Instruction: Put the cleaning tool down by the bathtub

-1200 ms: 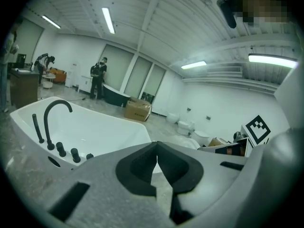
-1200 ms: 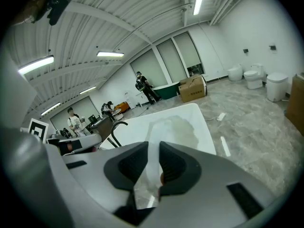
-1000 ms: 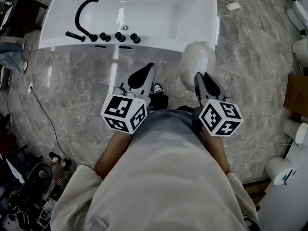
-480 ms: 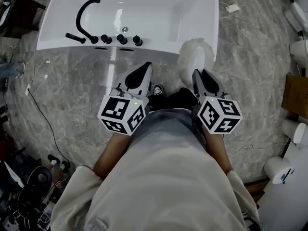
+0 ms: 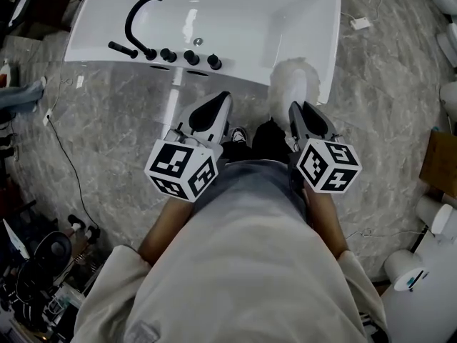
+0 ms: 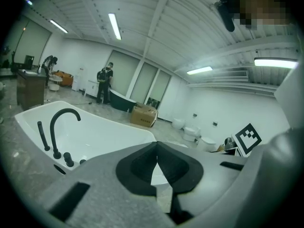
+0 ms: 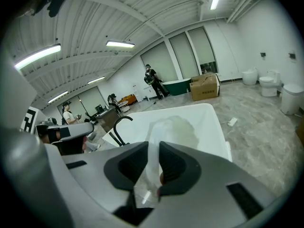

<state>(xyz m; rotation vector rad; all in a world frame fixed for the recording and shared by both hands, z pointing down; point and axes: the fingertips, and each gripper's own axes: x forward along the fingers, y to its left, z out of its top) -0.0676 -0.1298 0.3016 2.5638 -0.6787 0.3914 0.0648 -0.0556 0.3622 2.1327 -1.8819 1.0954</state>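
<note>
The person stands facing a white bathtub [image 5: 285,16] at 12 o'clock, on a grey marble floor [image 5: 107,127]. The right gripper [image 5: 300,113] is clamped on the cleaning tool [image 5: 289,84]. In the right gripper view its jaws stand partly apart, with both pads pressed on the tool's clear handle [image 7: 151,172] between them. The tool's fluffy white head [image 7: 173,129] reaches out ahead toward 12 o'clock, and in the head view it overlaps the tub's near rim close to the corner at 1 o'clock. Whether it touches the rim cannot be told. The left gripper [image 5: 214,109] is held at 11 o'clock beside the right one. Its jaws meet at the tips in the left gripper view, with nothing between them. A black arched faucet [image 5: 139,20] and black knobs [image 5: 189,57] sit on the tub's near rim at 11 o'clock.
</note>
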